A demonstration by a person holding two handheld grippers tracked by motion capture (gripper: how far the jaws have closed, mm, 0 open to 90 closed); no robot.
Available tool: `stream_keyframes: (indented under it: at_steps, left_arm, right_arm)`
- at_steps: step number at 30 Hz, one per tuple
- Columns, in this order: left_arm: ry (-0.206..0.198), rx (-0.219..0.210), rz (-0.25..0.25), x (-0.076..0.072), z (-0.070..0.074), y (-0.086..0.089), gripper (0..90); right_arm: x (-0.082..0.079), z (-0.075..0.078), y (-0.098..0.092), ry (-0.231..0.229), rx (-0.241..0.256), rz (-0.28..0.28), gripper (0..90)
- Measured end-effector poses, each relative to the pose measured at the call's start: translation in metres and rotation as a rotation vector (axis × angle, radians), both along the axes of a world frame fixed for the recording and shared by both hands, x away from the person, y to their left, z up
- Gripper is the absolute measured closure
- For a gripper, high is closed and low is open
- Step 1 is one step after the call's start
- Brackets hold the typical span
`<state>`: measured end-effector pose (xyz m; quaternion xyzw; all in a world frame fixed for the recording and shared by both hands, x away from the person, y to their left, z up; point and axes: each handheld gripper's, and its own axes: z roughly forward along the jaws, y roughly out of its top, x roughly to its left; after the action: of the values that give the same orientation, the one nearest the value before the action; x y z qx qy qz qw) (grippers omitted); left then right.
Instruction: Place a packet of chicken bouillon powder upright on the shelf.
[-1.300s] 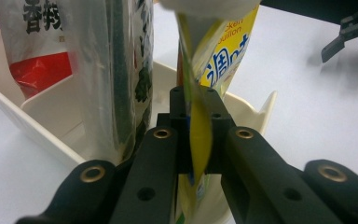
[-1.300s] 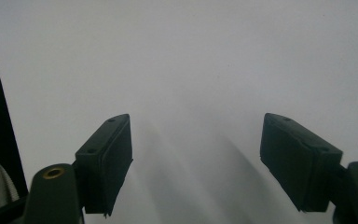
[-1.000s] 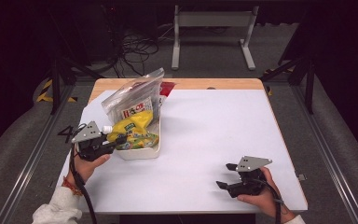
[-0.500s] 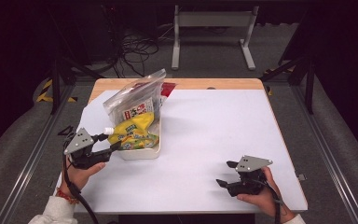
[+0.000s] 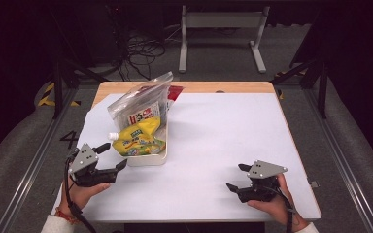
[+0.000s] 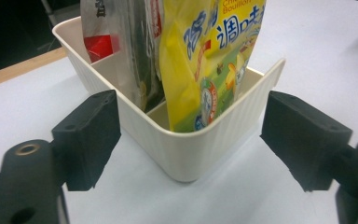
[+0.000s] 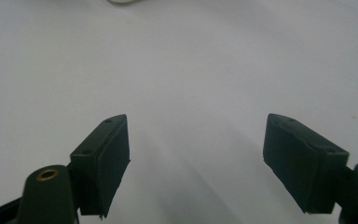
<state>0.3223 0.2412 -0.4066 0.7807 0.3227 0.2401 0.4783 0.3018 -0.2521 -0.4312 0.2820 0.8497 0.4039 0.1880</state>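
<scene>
White tabletop (image 5: 213, 145) lies under the released left gripper (image 6: 191, 135), whose jaws should straddle the cream ribbed plastic bin's (image 6: 191, 149) corner squarely, just ahead between them, without snagging the yellow pouch (image 6: 205, 60).

High view looks down the table (image 5: 213, 145); left gripper view, close, perhaps shares the bin (image 6: 191, 149).

Table (image 5: 213, 145) brightly lit from above, surroundings dark — soft shadows; gripper views slightly blurred, mild glare.
</scene>
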Motion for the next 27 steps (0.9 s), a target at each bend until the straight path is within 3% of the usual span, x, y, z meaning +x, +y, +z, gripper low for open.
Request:
stream_keyframes:
  at_steps: [12,23,27]
  left_arm:
    - [0.019,-0.005,-0.034,-0.008,-0.01,-0.004,16.1]
    - [0.047,0.01,-0.08,-0.016,-0.021,-0.021,14.8]
    - [0.044,0.034,-0.103,-0.017,-0.025,-0.029,14.8]
  right_arm:
    - [-0.003,0.011,-0.006,-0.078,-0.024,-0.036,21.0]
    - [-0.005,0.012,-0.012,-0.091,-0.03,-0.048,20.5]
    - [-0.006,0.012,-0.015,-0.086,-0.031,-0.054,20.4]
